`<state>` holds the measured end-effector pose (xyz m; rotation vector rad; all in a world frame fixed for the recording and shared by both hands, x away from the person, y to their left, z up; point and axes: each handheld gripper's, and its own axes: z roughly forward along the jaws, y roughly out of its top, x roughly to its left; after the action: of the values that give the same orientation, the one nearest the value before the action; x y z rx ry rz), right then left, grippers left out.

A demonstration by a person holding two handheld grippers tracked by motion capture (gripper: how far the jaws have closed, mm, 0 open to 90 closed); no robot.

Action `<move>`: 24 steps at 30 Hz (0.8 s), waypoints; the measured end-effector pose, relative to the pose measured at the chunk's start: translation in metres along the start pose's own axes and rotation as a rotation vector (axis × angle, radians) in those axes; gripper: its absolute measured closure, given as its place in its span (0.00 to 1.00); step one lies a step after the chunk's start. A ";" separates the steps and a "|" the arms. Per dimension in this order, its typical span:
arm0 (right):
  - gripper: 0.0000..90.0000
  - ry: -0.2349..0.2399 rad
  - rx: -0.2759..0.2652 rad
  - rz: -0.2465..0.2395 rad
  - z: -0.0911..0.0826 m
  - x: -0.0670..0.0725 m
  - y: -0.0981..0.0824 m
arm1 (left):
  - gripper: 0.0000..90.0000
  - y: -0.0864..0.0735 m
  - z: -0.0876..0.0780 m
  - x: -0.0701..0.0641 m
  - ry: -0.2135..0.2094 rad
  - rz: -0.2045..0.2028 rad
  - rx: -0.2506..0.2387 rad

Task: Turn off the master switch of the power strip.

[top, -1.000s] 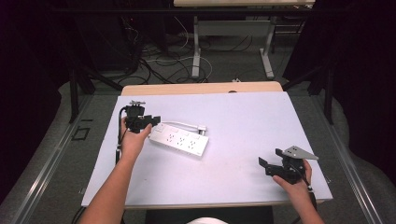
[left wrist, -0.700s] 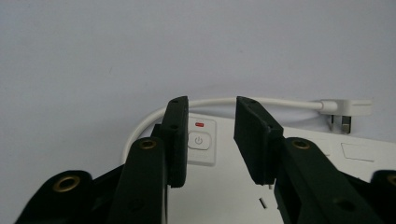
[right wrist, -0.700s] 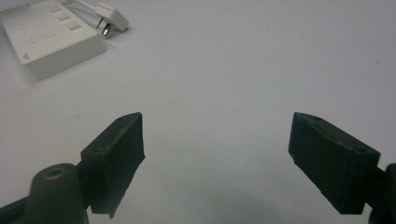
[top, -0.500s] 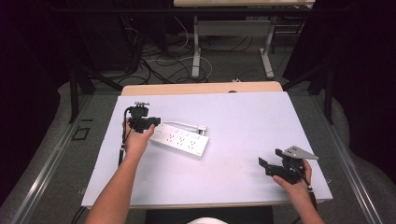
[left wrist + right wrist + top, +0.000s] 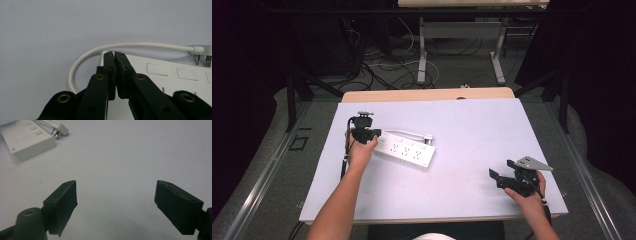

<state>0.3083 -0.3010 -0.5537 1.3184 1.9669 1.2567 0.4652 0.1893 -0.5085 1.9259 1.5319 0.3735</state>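
Left gripper view tells the story best: the left tool [image 5: 114, 53] has just been closing, and its two black jaws now stand pressed together with nothing I can make out between them, tips resting over the near end of the white power strip [image 5: 160, 77], right where the white cord [image 5: 82, 56] leaves the casing and loops round toward the plug [image 5: 200, 50]. Whether the tips press on the strip's end I cannot tell. From the high view, the left tool [image 5: 363, 131] sits at the left end of the power strip [image 5: 407, 149], which lies flat and slightly askew on the counter [image 5: 472, 125], left of its middle, plug tucked just behind it. The strip lies where it lay a second ago, so the closing has not shifted it. To my eye that reads as a shut tool readied to nudge or steady the strip rather than lift it. Over at the near right corner the right tool [image 5: 507, 178] is well apart from the strip, jaws spread wide over bare counter.
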 end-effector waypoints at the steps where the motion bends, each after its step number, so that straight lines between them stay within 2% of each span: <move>1: 0.20 -0.001 -0.007 0.001 0.001 0.000 0.000 | 1.00 0.001 0.000 0.001 -0.002 -0.004 0.012; 3: 0.20 -0.001 -0.008 0.000 0.001 0.000 0.000 | 1.00 0.000 0.003 0.001 0.006 -0.009 0.006; 4: 0.20 0.004 -0.004 0.000 0.001 0.000 0.000 | 1.00 0.001 0.004 0.001 0.004 -0.006 0.023; 5: 0.20 0.005 -0.004 -0.002 0.001 0.000 0.000 | 1.00 0.000 0.006 0.001 0.011 -0.007 0.010; 6: 0.19 0.005 -0.003 -0.002 0.001 0.000 0.000 | 1.00 0.000 0.006 0.001 0.010 -0.006 0.030; 8: 0.20 0.003 -0.002 -0.002 0.001 0.000 0.000 | 1.00 -0.001 0.009 -0.001 0.020 -0.010 0.011; 9: 0.20 0.004 -0.001 -0.001 0.001 -0.001 0.000 | 1.00 0.000 0.009 -0.001 0.018 -0.005 0.026; 10: 0.20 0.003 -0.001 -0.001 0.001 -0.001 0.000 | 1.00 -0.001 0.011 -0.002 0.021 -0.009 0.014; 16: 0.20 0.003 -0.002 -0.003 0.001 -0.001 0.000 | 1.00 -0.002 0.017 -0.005 0.026 -0.002 0.020; 18: 0.20 0.004 -0.004 0.001 0.001 -0.001 0.000 | 1.00 -0.002 0.017 -0.005 0.020 -0.008 0.041; 22: 0.20 0.005 -0.004 -0.002 0.001 0.000 0.000 | 1.00 -0.004 0.020 -0.005 0.023 -0.014 0.026; 23: 0.20 0.002 -0.007 -0.003 0.001 0.000 0.000 | 1.00 -0.004 0.019 -0.003 0.016 -0.014 0.037; 24: 0.20 0.005 -0.006 -0.008 0.001 0.000 0.000 | 1.00 -0.005 0.021 -0.003 0.020 -0.021 0.018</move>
<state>0.3087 -0.3008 -0.5544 1.3049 1.9687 1.2618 0.4724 0.1806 -0.5267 1.9241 1.5720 0.3725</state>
